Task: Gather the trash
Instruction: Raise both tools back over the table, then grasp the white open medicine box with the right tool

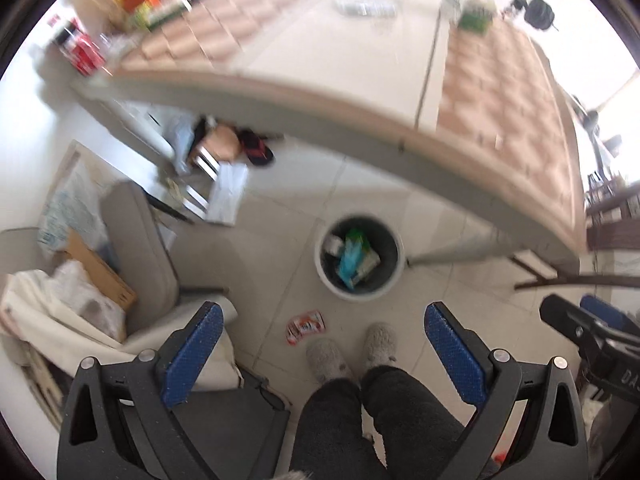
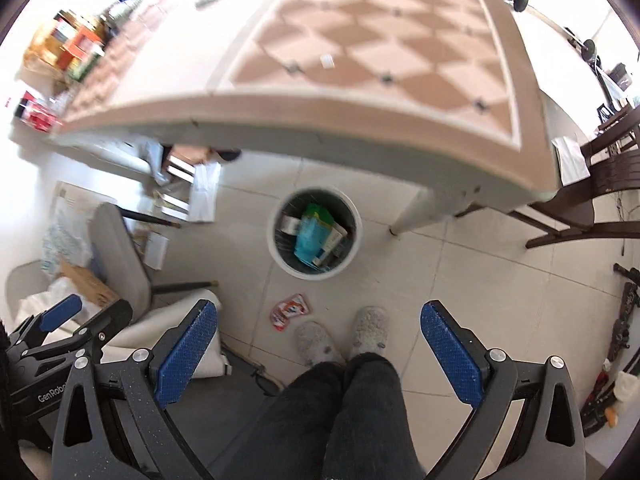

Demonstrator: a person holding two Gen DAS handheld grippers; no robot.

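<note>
A round white bin (image 1: 394, 280) (image 2: 276, 254) stands on the tiled floor by the table's edge, holding teal and green packets. A red-and-white wrapper (image 1: 305, 326) (image 2: 290, 311) lies on the floor just short of the bin, beside the person's grey slippers (image 1: 352, 350) (image 2: 344, 338). My left gripper (image 1: 322, 344) hangs high above the floor, open, nothing between its blue pads. My right gripper (image 2: 318, 344) is likewise open and empty. Each gripper shows at the other view's side edge.
A checkered table (image 1: 500, 92) (image 2: 360, 40) overhangs the bin, with a small white scrap (image 2: 327, 61) on it. A grey chair (image 1: 136, 240) (image 2: 116, 256) and piled bags and cardboard stand at left. A dark wooden chair (image 2: 592, 200) is at right.
</note>
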